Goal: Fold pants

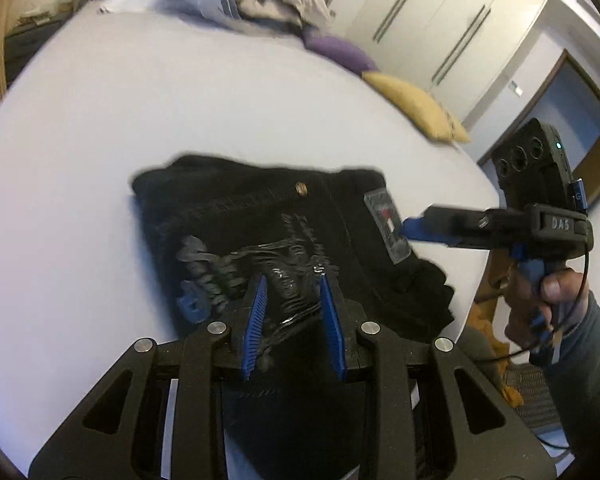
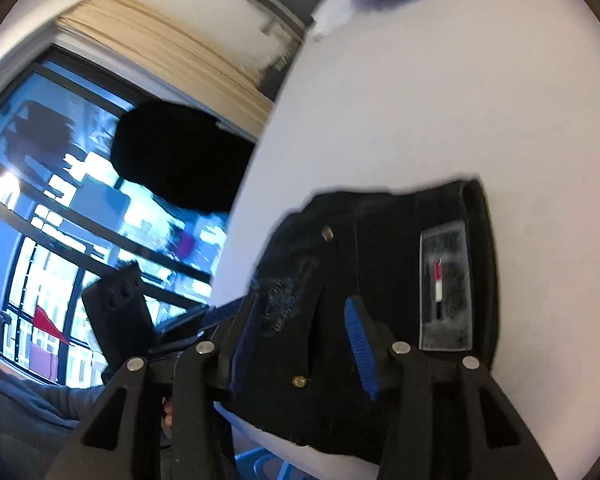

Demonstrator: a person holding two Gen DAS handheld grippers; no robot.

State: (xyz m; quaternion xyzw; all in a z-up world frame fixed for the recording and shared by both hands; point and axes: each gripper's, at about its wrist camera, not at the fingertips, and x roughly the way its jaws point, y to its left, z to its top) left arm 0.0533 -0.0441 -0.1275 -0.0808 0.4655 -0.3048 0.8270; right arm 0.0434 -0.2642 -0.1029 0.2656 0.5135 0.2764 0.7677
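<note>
Now | black denim pants (image 1: 284, 236) folded square, white sheet (image 1: 140, 120) | left gripper (image 1: 294, 288), right gripper (image 2: 304, 312) parted, empty

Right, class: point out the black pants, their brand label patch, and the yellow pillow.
black pants (image 1: 260, 216): left wrist view, upper folded fabric.
brand label patch (image 2: 446, 288): right wrist view, patch centre.
yellow pillow (image 1: 416, 106): left wrist view, cushion middle.

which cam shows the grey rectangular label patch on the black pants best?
Right wrist: the grey rectangular label patch on the black folded pants is large, with its red-and-white mark legible. Left wrist shows the patch smaller, blurred, its edge beside the right gripper tip.
</note>
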